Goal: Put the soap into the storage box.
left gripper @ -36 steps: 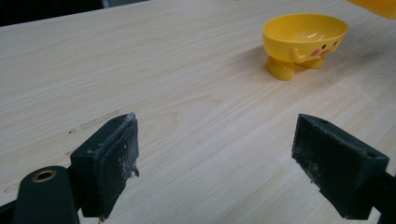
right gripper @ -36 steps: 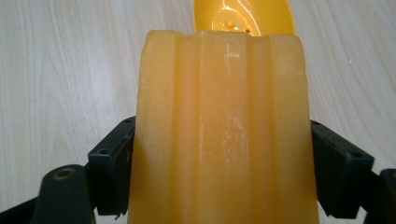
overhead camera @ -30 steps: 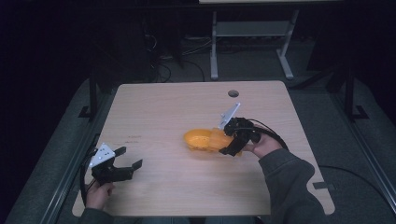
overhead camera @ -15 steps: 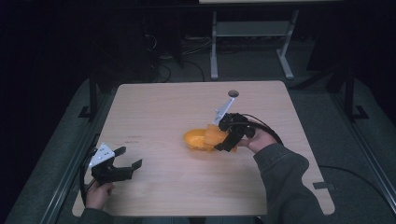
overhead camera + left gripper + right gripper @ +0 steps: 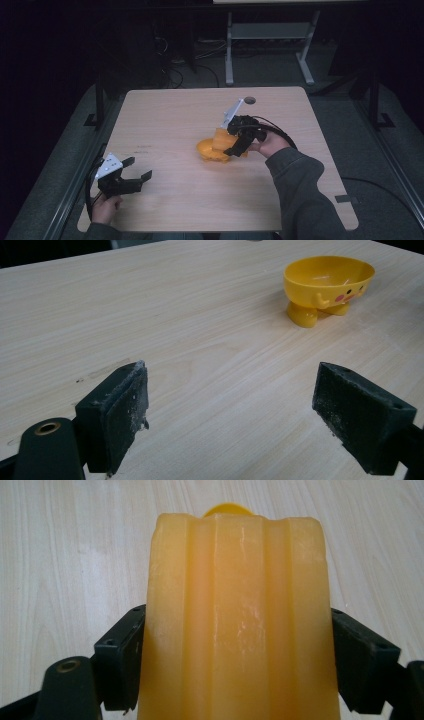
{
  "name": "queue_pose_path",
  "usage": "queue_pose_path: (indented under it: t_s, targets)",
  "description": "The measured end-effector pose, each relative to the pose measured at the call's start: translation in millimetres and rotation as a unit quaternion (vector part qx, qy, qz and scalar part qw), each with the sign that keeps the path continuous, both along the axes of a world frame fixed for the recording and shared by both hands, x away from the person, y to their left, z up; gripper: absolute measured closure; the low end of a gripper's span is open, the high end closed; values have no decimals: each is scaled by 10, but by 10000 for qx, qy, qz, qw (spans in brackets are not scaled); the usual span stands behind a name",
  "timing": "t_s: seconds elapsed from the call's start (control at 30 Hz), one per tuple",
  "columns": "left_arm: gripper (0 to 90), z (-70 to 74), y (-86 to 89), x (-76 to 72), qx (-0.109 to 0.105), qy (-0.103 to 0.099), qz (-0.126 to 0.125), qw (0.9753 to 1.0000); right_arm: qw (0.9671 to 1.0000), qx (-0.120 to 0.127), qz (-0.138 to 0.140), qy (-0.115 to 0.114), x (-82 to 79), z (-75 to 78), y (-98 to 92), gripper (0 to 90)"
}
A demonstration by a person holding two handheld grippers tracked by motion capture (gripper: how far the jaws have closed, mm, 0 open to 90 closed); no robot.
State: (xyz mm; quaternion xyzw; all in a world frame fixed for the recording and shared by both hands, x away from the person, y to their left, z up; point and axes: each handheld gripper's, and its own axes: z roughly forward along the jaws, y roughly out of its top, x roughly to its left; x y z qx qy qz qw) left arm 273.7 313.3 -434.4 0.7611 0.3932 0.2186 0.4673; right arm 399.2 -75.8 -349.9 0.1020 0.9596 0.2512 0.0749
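- Pale orange ribbed block (image 5: 235, 620), pinched between the jaws of the right gripper (image 5: 239, 136), held over the middle of the table (image 5: 165, 115).
- Long axis pointing away from the hand and tilted down toward the yellow bowl (image 5: 212, 150), far end just above or at the rim; touching or not, impossible to tell.
- In the right gripper view, a sliver of the bowl peeking out beyond the block's far end, so bowl lying straight ahead along that axis.
- Bowl itself upright on stubby feet, with a small face on its side, apparently empty in the left gripper view.
- Right hand (image 5: 270, 145) plainly the nearer one; probably only a short lowering left.
- Left gripper (image 5: 131, 179) spread wide, holding nothing, near the table's left front corner, well apart from the bowl.
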Motion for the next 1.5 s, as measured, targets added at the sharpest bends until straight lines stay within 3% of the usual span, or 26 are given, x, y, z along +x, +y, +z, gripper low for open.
queue_pose_path:
  t_s: [0.73,1.5]
  targets:
    - [141,0,4,4,-4,-3,9,10000,9997,83,230,35,164,11,215,207]
    - [141,-1,9,7,-9,-5,15,10000,9990,-112,374,204,272,-227,438,206]
